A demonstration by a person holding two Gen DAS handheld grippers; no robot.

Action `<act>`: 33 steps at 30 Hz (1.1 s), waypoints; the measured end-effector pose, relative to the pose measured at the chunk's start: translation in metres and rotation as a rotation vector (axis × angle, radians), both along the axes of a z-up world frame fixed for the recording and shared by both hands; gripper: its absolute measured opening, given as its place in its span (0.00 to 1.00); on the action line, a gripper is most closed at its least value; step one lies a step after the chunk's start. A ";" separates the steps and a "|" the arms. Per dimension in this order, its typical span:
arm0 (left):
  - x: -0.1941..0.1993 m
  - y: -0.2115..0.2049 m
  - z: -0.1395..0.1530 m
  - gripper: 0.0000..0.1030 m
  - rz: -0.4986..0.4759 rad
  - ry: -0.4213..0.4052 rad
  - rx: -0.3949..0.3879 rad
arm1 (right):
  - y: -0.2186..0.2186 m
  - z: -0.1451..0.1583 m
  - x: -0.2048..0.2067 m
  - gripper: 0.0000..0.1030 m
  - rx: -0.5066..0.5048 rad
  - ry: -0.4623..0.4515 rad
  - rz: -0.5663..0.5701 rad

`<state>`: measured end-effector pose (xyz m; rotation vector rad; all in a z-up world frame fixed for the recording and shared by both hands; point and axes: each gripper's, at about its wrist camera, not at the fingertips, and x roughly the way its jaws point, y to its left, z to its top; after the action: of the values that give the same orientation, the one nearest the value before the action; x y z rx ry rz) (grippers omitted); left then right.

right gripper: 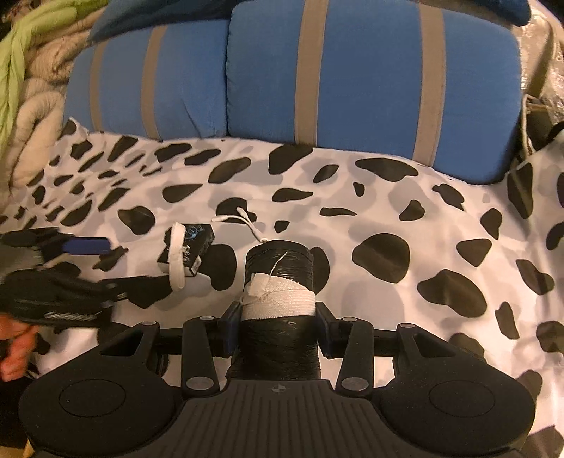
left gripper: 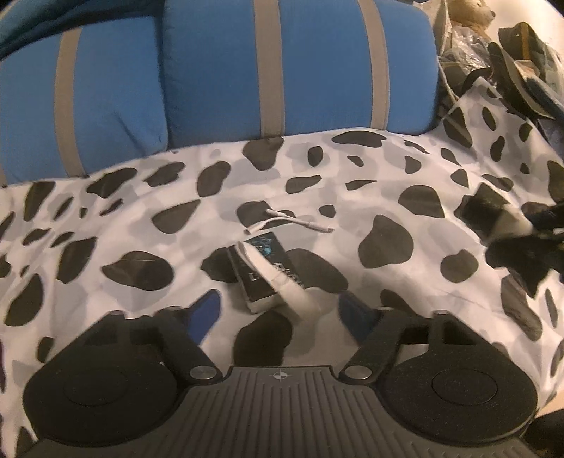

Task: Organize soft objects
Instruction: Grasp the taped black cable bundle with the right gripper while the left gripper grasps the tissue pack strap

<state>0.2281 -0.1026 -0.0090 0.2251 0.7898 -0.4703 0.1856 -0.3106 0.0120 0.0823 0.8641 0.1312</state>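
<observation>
Spread across the bed, a white cover with black cow-like blotches fills most of both views, and two blue cushions with grey stripes stand along its far edge. Off to one side of them a heap of beige and green bedding is bunched up; on the other side, in the left wrist view, dark clutter is piled beside a plush toy. The right tool pinches a black roll bound with a white band, its pads pressed to the roll's sides and the roll standing clear of the cover. The left tool has its blue-padded fingers spread, with nothing pressed between them; just ahead of them lies a small dark box wrapped in a white strap, resting on the cover. Beyond the box, close to it, a thin white cable adapter lies loose. A hand shows at the edge of the right wrist view, behind the left tool.
</observation>
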 end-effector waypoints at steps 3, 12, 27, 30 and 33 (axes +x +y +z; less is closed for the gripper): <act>0.008 -0.008 -0.005 0.60 0.001 0.012 -0.002 | -0.002 0.005 -0.007 0.44 0.022 -0.008 -0.003; 0.039 -0.017 -0.018 0.39 0.051 0.058 0.001 | -0.015 0.010 -0.011 0.44 0.078 -0.018 -0.020; 0.042 -0.016 -0.026 0.15 0.036 0.108 0.035 | -0.019 0.011 -0.010 0.44 0.111 -0.021 -0.019; 0.040 -0.008 -0.022 0.15 0.042 0.119 0.011 | -0.017 0.009 -0.006 0.44 0.114 -0.015 -0.018; 0.037 -0.002 -0.018 0.15 0.035 0.121 -0.012 | -0.012 0.007 -0.003 0.44 0.113 -0.006 -0.014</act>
<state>0.2647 -0.1047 -0.0272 0.1728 0.9071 -0.4581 0.1827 -0.3229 0.0190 0.1930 0.8493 0.1671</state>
